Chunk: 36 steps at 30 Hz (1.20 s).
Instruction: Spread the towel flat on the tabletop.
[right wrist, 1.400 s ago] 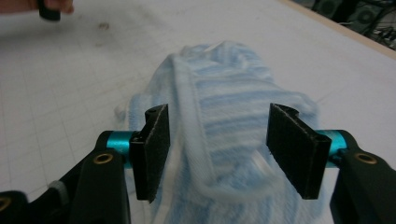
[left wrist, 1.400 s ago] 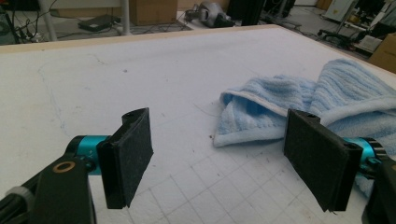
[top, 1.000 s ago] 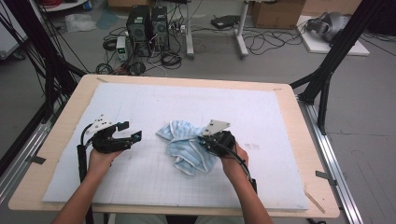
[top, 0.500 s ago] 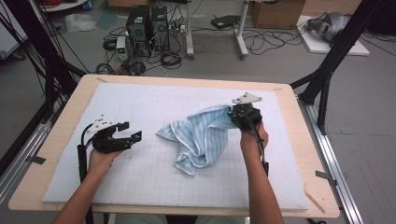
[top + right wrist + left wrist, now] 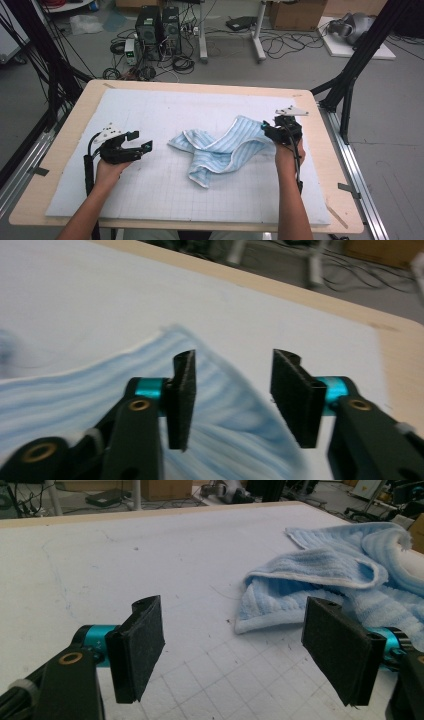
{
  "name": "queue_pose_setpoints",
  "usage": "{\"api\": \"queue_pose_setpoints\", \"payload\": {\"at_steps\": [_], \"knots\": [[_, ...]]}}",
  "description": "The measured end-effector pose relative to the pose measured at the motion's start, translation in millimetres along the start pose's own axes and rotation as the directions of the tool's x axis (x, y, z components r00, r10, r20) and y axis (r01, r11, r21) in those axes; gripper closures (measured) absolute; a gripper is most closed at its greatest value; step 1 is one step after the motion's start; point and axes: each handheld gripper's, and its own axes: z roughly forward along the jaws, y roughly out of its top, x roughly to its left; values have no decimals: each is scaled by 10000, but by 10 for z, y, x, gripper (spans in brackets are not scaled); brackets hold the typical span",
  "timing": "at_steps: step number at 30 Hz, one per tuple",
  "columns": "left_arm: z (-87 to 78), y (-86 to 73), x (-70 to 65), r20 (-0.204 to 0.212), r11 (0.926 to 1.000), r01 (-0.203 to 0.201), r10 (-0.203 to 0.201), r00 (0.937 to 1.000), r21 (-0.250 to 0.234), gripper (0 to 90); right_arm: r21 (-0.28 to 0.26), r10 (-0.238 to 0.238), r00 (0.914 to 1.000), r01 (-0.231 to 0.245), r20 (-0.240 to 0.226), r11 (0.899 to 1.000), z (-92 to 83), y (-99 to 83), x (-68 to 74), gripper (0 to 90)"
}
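The jaws of the right gripper (image 5: 268, 131) have just been opening and now stand apart, releasing the blue striped towel (image 5: 220, 150), which a second ago was bunched mid-worktop (image 5: 65, 150) and now lies stretched rightward on the white mat (image 5: 150, 110). The left gripper (image 5: 141, 141) waits with its jaws wide and empty, probably to spread the near end.

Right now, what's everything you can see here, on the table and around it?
Towel: one, light blue striped, crumpled and half spread, mid-mat.
Mat: one, white with grid, covering the table.
Table: one, pale wood.
Computer towers: two, black, floor beyond the table.
Cables: many, black, on the floor.
Cardboard box: one, brown, far floor.
Left gripper: black, open, left of towel.
Right gripper: black, jaws just opening over the towel's corner.
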Motion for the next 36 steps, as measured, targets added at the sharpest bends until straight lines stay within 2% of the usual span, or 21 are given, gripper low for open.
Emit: {"api": "queue_pose_setpoints", "payload": {"at_steps": [1, 2, 3, 4, 6, 8, 9, 10, 11, 13, 14, 15, 17, 18, 21, 23, 26, 28, 31, 33, 36], "knots": [[0, 0, 0, 0, 10000, 0, 0, 10000, 0, 251, 0, 0, 10000, 0, 0, 10000, 0, 0, 0, 491], [4, -1, -2, 19, 10000, -3, 3, 10000, 27, 251, -262, -723, 9914, 699, -1089, 9972, 18, 39, 183, 463], [10, -2, -8, 13, 10000, -28, 28, 10000, 48, 251, -312, -1067, 9823, 1031, -1539, 9942, 38, 54, 284, 462], [10, -2, -8, 13, 10000, -28, 28, 10000, 48, 251, -313, -1403, 9672, 1368, -2117, 9901, 72, 64, 397, 453], [9, -2, -14, 30, 10000, -20, 19, 10000, 72, 251, -212, -2085, 9189, 2138, -3348, 9766, 156, 59, 631, 430], [8, -2, -12, 21, 10000, -29, 29, 10000, 51, 251, 128, -2414, 8630, 2754, -4438, 9612, 254, 24, 838, 410], [1, -1, -6, 37, 10000, -28, 28, 10000, 57, 251, 388, -2546, 8391, 3105, -4808, 9498, 305, -2, 926, 408], [1, -1, -6, 37, 10000, -28, 28, 10000, 57, 251, 600, -2828, 8243, 3557, -4905, 9327, 352, -31, 1001, 412], [0, -1, -6, 28, 10000, 11, -12, 10000, 45, 251, 855, -3157, 8142, 4043, -4873, 9106, 400, -59, 1060, 447], [-1, -1, -6, 29, 10000, 3, -3, 10000, 38, 251, 1316, -3830, 8051, 4853, -4529, 8644, 461, -93, 1126, 690], [-1, -1, -6, 29, 10000, 3, -3, 10000, 38, 251, 1313, -4016, 8111, 4943, -4253, 8593, 465, -85, 1125, 755], [-2, 1, -3, 27, 10000, 2, -3, 10000, 29, 251, 1154, -3912, 8277, 4697, -4023, 8752, 461, -54, 1090, 775], [-3, 1, 3, 25, 10000, 38, -38, 10000, -6, 251, 820, -3406, 8757, 3890, -3422, 9176, 441, 30, 975, 789], [-3, -1, 4, -1, 10000, 48, -48, 10000, -14, 252, 709, -3144, 9002, 3500, -3012, 9341, 433, 64, 916, 791], [-1, -1, 5, -5, 10000, 56, -56, 10000, 19, 252, 733, -2305, 9591, 2450, -1645, 9668, 447, 143, 708, 793], [-1, -1, 4, 8, 10000, 9, -9, 10000, 34, 252, 789, -1560, 9853, 1613, -691, 9837, 473, 167, 575, 786], [1, -2, 4, -6, 10000, 19, -19, 10000, 46, 253, 1033, -820, 9958, 774, 414, 9916, 531, 171, 433, 727], [3, -4, 7, 10, 10000, 43, -43, 10000, 60, 253, 1170, -416, 9980, 359, 471, 9925, 557, 151, 399, 646], [7, -6, 9, 10, 9999, 64, -64, 10000, 82, 253, 917, -336, 9994, 332, 30, 9952, 519, 134, 454, 550], [9, -6, 6, 17, 9999, 38, -38, 10000, 102, 253, 431, -321, 9975, 349, -631, 9985, 438, 144, 535, 506], [11, -5, 4, -20, 10000, 50, -50, 10000, 61, 254, 252, -465, 9825, 519, -1806, 9983, 377, 151, 687, 445]]}}
